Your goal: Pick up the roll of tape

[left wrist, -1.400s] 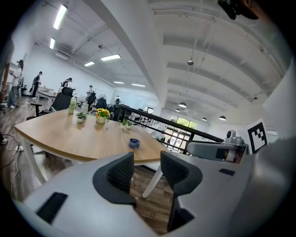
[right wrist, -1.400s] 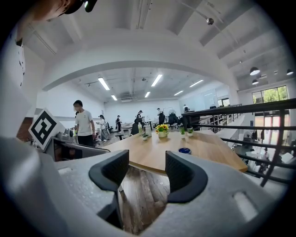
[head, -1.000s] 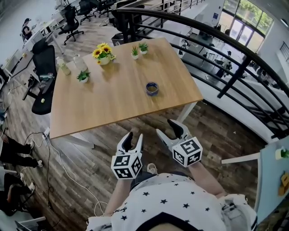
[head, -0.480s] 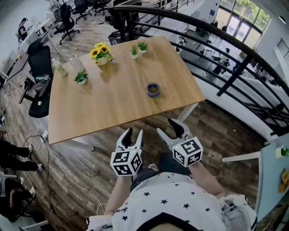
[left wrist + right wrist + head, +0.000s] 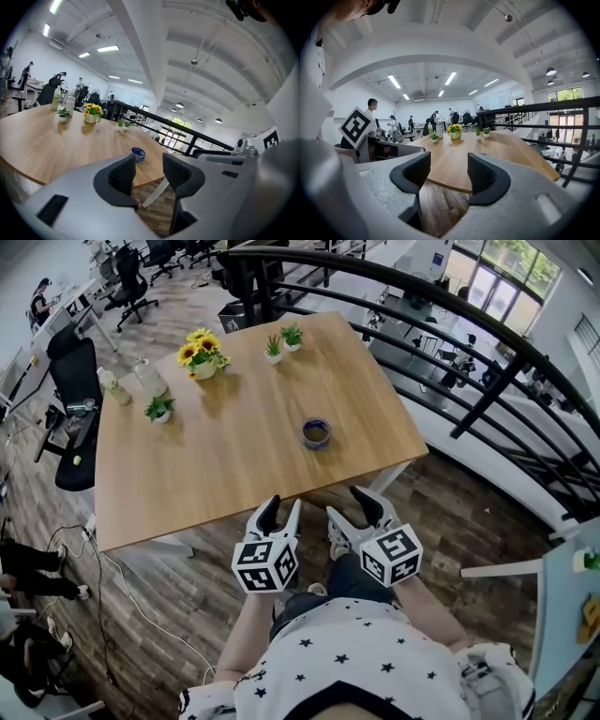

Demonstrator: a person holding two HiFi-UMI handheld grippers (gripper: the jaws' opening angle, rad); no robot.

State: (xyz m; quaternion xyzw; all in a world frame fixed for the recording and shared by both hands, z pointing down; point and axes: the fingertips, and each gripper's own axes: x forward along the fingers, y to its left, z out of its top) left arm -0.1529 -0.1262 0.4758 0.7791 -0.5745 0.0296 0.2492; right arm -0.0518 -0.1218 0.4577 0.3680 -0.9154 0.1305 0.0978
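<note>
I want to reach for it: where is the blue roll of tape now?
In the head view, the blue roll of tape lies on the wooden table, near its front right corner, ahead of the left gripper and right gripper, touching neither.

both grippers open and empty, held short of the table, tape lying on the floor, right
No: the tape lies on the table, as the head view shows. The left gripper and right gripper are open and empty, held short of the table.
</note>
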